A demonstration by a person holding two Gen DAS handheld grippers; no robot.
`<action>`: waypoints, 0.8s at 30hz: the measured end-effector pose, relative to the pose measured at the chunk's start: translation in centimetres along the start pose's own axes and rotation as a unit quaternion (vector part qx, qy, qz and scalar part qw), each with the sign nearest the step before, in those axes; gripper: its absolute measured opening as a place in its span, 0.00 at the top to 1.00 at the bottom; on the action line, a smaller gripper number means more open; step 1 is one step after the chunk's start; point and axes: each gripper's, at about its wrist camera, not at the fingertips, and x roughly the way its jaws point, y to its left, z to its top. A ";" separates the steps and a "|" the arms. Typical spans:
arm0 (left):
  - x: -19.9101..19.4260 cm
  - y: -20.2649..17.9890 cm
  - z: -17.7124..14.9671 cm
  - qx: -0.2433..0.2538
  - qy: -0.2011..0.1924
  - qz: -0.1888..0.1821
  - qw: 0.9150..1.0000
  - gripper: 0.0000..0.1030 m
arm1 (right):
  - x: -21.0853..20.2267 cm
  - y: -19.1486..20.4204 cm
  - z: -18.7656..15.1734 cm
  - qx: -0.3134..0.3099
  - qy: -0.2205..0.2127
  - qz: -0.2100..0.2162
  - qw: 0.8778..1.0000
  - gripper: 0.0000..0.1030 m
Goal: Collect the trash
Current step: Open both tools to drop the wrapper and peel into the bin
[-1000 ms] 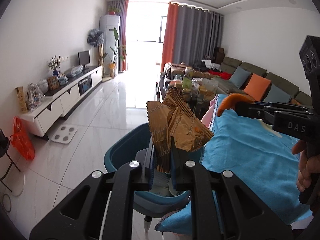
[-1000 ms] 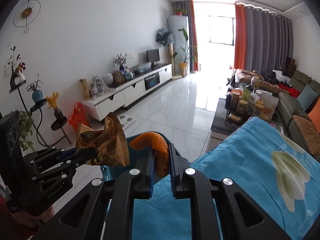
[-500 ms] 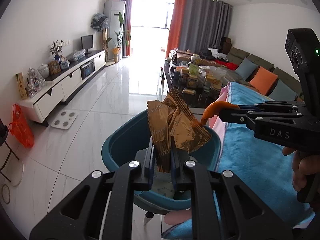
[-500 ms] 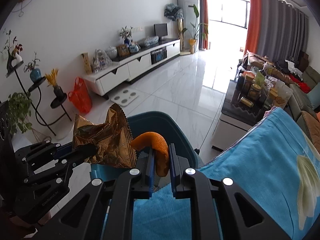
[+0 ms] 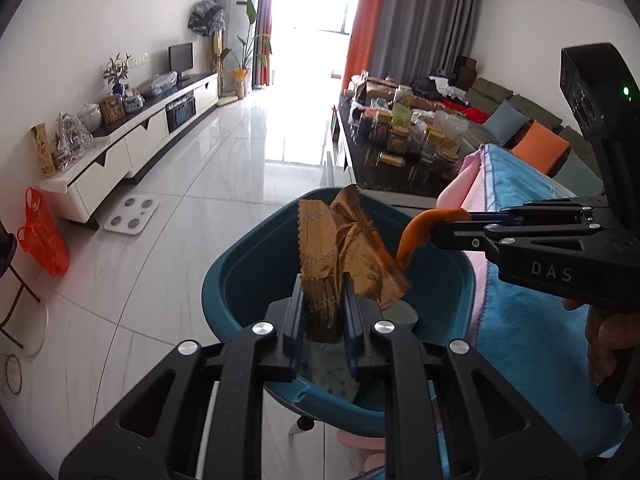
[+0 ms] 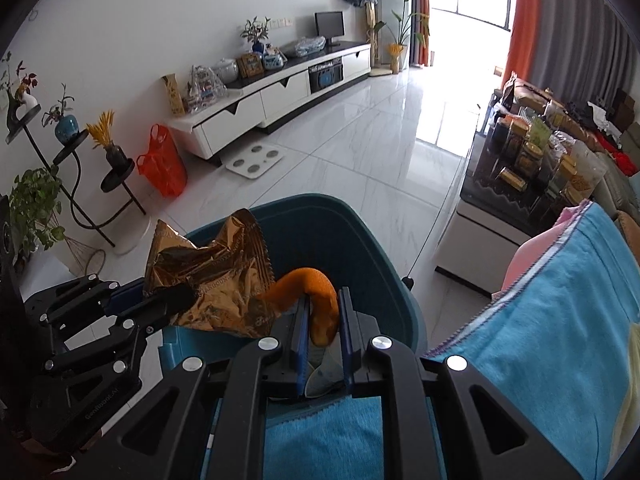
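Note:
My left gripper (image 5: 323, 285) is shut on a crumpled gold snack wrapper (image 5: 340, 256) and holds it upright over the open teal trash bin (image 5: 240, 268). My right gripper (image 6: 322, 300) is shut on a curved orange peel (image 6: 316, 292) and holds it above the same bin (image 6: 360, 240). In the left wrist view the right gripper (image 5: 434, 234) comes in from the right with the peel (image 5: 420, 228) hanging over the bin's right side. In the right wrist view the left gripper (image 6: 188, 294) and wrapper (image 6: 216, 276) sit just left of the peel. Some paper lies inside the bin.
A table with a blue cloth (image 6: 560, 320) lies right of the bin. A dark coffee table (image 5: 400, 152) with jars stands beyond. A white TV cabinet (image 5: 132, 140), an orange bag (image 5: 44, 232) and a white scale (image 5: 132, 220) are at the left on the tiled floor.
Both grippers have tilted down and moved over the bin, still holding the wrapper and the peel. The bin now fills more of both views.

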 end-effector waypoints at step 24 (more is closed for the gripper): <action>-0.4 -0.2 -0.2 -0.022 -0.024 0.013 0.999 0.40 | -1.5 -0.1 0.0 0.000 -0.022 -0.014 1.000 0.62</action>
